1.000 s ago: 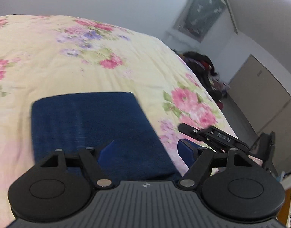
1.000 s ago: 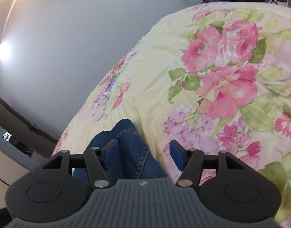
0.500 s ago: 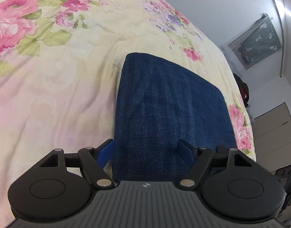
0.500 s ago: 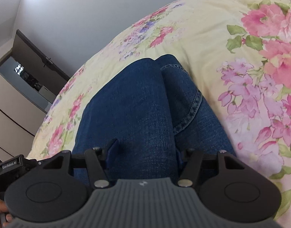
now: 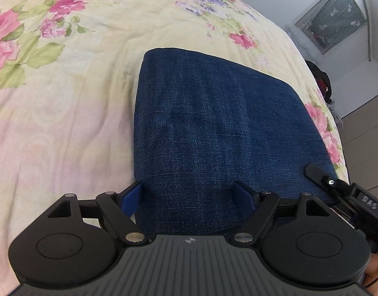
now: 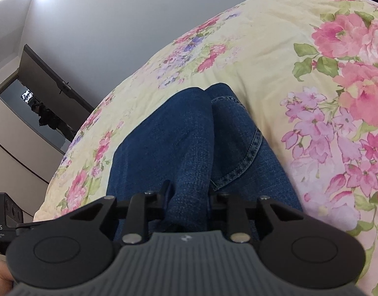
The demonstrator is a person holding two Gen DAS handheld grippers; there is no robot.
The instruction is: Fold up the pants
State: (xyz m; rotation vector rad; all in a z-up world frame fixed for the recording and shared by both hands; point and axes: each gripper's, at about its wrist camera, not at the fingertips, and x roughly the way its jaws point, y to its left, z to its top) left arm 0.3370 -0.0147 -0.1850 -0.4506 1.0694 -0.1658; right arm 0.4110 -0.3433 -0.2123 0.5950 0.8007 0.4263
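Note:
Dark blue denim pants (image 5: 213, 128) lie folded into a flat rectangle on the floral bedspread (image 5: 65, 98). My left gripper (image 5: 189, 194) is open, its blue pads on either side of the near edge of the fold. In the right wrist view the pants (image 6: 184, 143) show a raised fold and a stitched pocket seam. My right gripper (image 6: 190, 194) has closed on that raised fold of denim. The right gripper also shows at the right edge of the left wrist view (image 5: 336, 187).
The bedspread (image 6: 312, 74) runs far and to both sides of the pants. A grey wall, a wardrobe (image 5: 366, 133) and a pile of dark clothes (image 5: 322, 79) stand beyond the bed's far side. A dark doorway (image 6: 41, 98) is at the left.
Both grippers swung over the pants and lowered to the near edge. The right gripper's jaws closed from open onto a fold of denim. The left gripper stayed open.

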